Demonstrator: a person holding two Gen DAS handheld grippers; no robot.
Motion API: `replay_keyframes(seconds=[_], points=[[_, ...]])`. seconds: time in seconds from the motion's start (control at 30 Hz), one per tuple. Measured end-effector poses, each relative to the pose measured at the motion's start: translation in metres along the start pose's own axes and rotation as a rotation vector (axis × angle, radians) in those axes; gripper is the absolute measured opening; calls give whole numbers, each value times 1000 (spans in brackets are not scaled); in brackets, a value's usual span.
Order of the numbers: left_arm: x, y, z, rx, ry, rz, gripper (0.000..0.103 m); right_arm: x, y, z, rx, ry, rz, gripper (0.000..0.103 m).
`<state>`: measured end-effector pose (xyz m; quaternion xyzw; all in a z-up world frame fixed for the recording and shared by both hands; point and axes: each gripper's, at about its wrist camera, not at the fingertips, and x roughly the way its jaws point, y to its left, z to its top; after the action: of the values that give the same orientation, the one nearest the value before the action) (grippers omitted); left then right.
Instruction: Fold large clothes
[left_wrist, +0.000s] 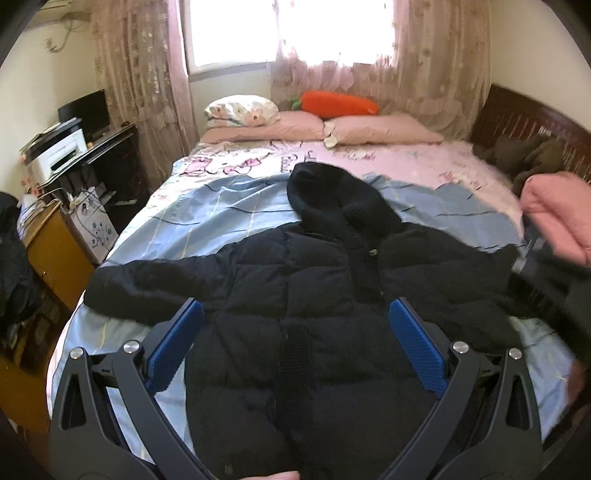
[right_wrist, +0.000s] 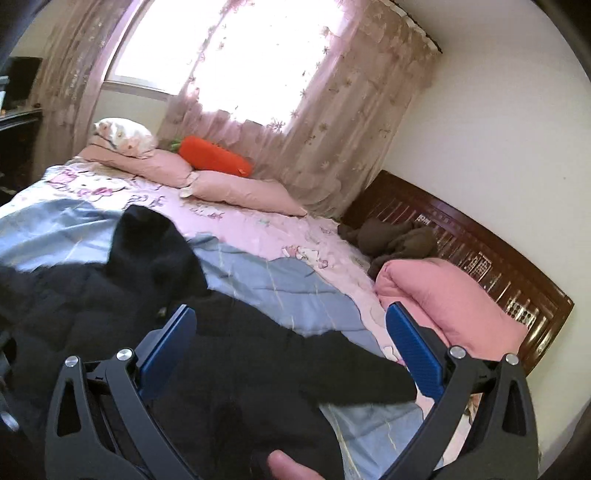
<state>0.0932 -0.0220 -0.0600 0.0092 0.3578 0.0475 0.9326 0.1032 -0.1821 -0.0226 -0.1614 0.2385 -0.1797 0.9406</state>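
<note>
A black hooded puffer jacket (left_wrist: 317, 295) lies spread front-up on the bed, hood toward the pillows, both sleeves stretched out sideways. My left gripper (left_wrist: 295, 314) is open and empty above the jacket's chest. My right gripper (right_wrist: 291, 317) is open and empty above the jacket's right sleeve (right_wrist: 295, 362), whose cuff ends near the right finger. The right gripper also shows in the left wrist view (left_wrist: 546, 273) as a blurred dark shape at the right sleeve.
The bed has a light blue sheet (left_wrist: 207, 218) over a pink cover (left_wrist: 388, 155). Pink pillows (left_wrist: 384, 129) and an orange carrot cushion (left_wrist: 340, 103) lie at the far side. A folded pink garment (right_wrist: 450, 295) and brown clothes (right_wrist: 395, 240) sit by the dark wooden headboard (right_wrist: 480, 254). A desk with a printer (left_wrist: 59, 151) stands at left.
</note>
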Motion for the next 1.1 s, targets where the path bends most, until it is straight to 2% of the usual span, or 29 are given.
replay_keyframes(seconds=[0.1,0.17,0.23,0.27,0.33,0.37,0.4,0.47,0.5,0.53,0.57,0.6,0.67,0.77,0.8,0.87,0.93,1.0,1.07,1.1], points=[[49,5,23,-50,30,-33,101,56,6,22,69,123,58,102],[79,7,43,-74,25,-13,101,90,9,32,87,166,52,102],[102,8,59,-78,9,1,101,120,13,44,74,124,-1,102],[120,9,69,-78,13,-3,101,133,14,50,46,46,-7,102],[152,10,85,-79,43,-26,101,158,17,56,16,-46,22,102],[175,12,95,-83,49,-44,101,183,21,56,25,-33,98,102],[191,13,102,-85,48,-54,101,211,26,53,51,48,263,102],[235,17,121,-90,65,-62,101,266,41,39,78,255,501,102],[259,19,128,-101,79,-83,101,299,60,33,10,353,475,102],[277,21,133,-115,93,-98,101,321,75,31,-47,368,378,102],[304,26,138,-142,107,-108,101,340,92,32,-94,312,290,102],[324,31,142,-168,104,-120,101,350,102,35,-98,259,271,102],[362,38,148,-208,75,-137,101,367,118,39,-73,222,292,102],[413,41,155,-226,101,-107,101,411,161,58,-96,338,178,102],[422,41,156,-235,104,-112,99,430,182,65,-139,399,139,102],[448,41,162,-265,118,-124,99,434,195,68,-149,327,156,102],[467,42,168,-286,127,-127,93,430,215,74,-196,165,153,102],[489,39,182,-280,126,-141,92,433,231,80,-233,60,168,102],[503,35,194,-265,101,-155,92,451,243,81,-225,82,191,102],[509,33,198,-267,100,-168,92,469,252,78,-194,141,227,102]])
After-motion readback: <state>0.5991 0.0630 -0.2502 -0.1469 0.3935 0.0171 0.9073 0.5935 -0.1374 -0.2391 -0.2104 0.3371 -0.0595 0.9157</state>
